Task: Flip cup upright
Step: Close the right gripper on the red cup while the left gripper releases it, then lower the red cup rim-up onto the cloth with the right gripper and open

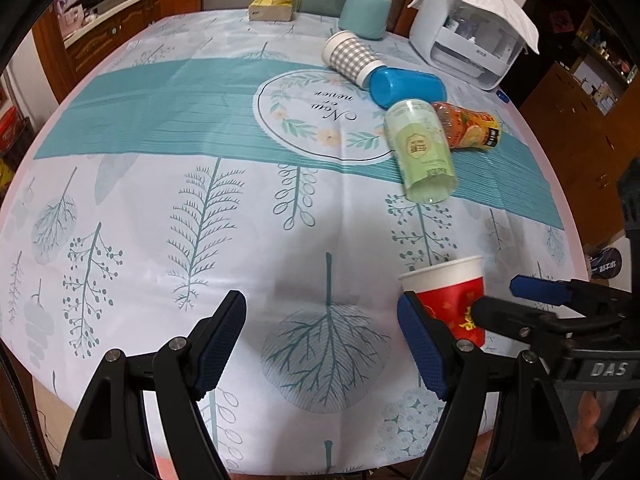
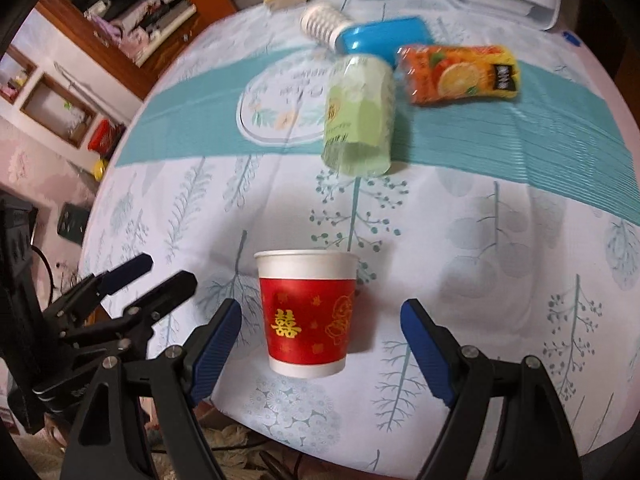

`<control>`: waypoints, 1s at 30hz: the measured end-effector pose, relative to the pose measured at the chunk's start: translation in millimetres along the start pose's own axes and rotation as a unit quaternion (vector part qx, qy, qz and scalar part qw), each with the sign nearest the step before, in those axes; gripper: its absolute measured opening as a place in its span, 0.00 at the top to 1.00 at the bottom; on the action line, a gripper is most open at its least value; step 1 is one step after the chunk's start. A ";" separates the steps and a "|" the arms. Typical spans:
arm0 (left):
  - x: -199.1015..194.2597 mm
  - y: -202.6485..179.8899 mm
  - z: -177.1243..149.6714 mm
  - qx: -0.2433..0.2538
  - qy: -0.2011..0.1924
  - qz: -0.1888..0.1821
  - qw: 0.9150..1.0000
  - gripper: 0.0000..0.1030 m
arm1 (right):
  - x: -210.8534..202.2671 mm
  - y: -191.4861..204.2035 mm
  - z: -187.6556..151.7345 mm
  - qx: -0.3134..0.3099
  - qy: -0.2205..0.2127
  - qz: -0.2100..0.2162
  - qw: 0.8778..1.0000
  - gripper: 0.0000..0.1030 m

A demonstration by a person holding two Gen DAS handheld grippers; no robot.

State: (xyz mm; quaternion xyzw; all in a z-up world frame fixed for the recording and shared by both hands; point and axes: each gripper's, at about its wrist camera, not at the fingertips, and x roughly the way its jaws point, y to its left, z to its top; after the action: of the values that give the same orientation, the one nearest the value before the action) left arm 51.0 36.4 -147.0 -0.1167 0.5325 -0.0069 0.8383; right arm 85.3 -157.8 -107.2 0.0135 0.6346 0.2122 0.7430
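A red paper cup (image 2: 306, 314) with gold characters and a white rim stands upright near the table's front edge, mouth up. My right gripper (image 2: 320, 344) is open, its blue pads on either side of the cup with gaps, not touching. In the left wrist view the cup (image 1: 450, 300) stands to the right, behind the right pad, with the right gripper's fingers (image 1: 536, 288) beside it. My left gripper (image 1: 322, 342) is open and empty over bare tablecloth. It shows at the left in the right wrist view (image 2: 160, 276).
Further back lie a green bottle (image 1: 424, 148), an orange juice bottle (image 1: 470, 124), a blue cup (image 1: 406, 88) and a checked cup (image 1: 350, 58), all on their sides. A teal container (image 1: 366, 14), a white appliance (image 1: 468, 36) and a yellow box (image 1: 272, 8) stand at the far edge.
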 end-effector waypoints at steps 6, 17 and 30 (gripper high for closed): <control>8.1 10.8 5.0 -0.009 0.006 0.002 1.000 0.26 | 25.7 2.7 16.1 -0.006 0.054 0.004 0.998 0.20; 21.2 24.6 13.9 -0.026 0.016 0.005 1.000 0.26 | 52.5 1.3 31.6 -0.008 0.109 0.016 0.994 0.28; 24.4 15.4 20.0 -0.011 0.022 -0.017 1.000 0.26 | 37.2 -5.7 24.6 -0.010 0.075 0.043 0.996 0.41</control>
State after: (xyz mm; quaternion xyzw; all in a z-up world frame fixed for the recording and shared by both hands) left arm 77.8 51.8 -163.8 -0.1350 0.5491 -0.0176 0.8246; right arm 114.2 -144.4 -139.0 0.0172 0.6853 0.2508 0.6835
